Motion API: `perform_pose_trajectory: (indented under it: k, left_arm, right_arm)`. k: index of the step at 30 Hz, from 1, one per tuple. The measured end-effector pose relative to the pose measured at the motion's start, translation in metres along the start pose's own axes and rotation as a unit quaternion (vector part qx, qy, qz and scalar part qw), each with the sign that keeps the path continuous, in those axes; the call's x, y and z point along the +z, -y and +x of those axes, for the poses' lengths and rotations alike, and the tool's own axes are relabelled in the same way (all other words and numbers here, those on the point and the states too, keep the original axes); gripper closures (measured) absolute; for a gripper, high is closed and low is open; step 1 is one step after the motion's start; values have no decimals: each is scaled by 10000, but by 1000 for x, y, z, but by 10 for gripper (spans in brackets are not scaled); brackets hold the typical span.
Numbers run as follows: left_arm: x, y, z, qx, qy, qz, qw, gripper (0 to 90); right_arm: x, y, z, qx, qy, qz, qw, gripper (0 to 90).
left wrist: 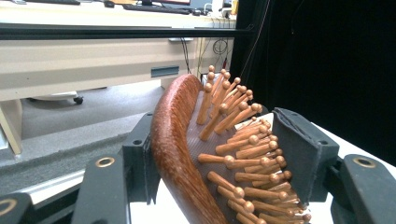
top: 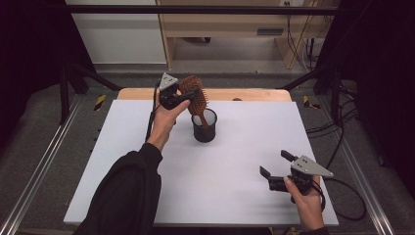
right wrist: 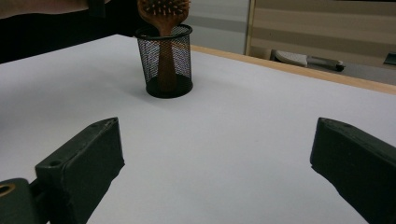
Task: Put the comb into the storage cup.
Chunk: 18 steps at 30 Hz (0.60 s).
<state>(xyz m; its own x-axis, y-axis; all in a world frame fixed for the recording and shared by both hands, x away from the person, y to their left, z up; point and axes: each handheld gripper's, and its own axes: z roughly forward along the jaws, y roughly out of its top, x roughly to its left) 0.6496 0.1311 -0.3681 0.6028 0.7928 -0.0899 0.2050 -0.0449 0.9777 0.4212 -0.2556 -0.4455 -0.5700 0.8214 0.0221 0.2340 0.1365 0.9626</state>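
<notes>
The left hand-held gripper (top: 188, 96) was up over the far part of the worktop (top: 147, 147). Its two black jaws were clamped on the head of a wooden hairbrush (top: 193, 90). In the left gripper view, one jaw pressed on the smooth brown back of the hairbrush (left wrist: 175, 140) and the other jaw pressed on the tips of its round-ended wooden pins. The person's left hand (top: 164, 120) held this gripper, with a dark sleeve (top: 127, 191) behind it.

The brush stood almost upright, leaning a little. Its handle went down into a black mesh cup (top: 204, 126). In the right gripper view, the handle showed through the mesh cup (right wrist: 164, 60), and its end sat at the bottom.

The cup stood on the white worktop, near the far wooden edge.

The right hand-held gripper (top: 278, 164) was well apart from the cup, near the front right corner of the worktop. Its jaws were wide apart, with bare white worktop (right wrist: 224, 140) between them. The person's right hand (top: 306, 198) held it low over the worktop.
</notes>
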Motion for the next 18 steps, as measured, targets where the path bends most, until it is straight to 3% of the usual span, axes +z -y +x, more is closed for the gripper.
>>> perform_pose_trajectory:
  k: [7, 18]
  left_arm:
    - [2, 1, 0, 69, -15, -5, 10000, 355]
    - [-3, -1, 4, -308, 125, 25, 9994, 427]
  right_arm:
    - [0, 0, 0, -7, -5, 6, 10000, 30]
    - [0, 0, 1, -3, -11, 17, 10000, 29]
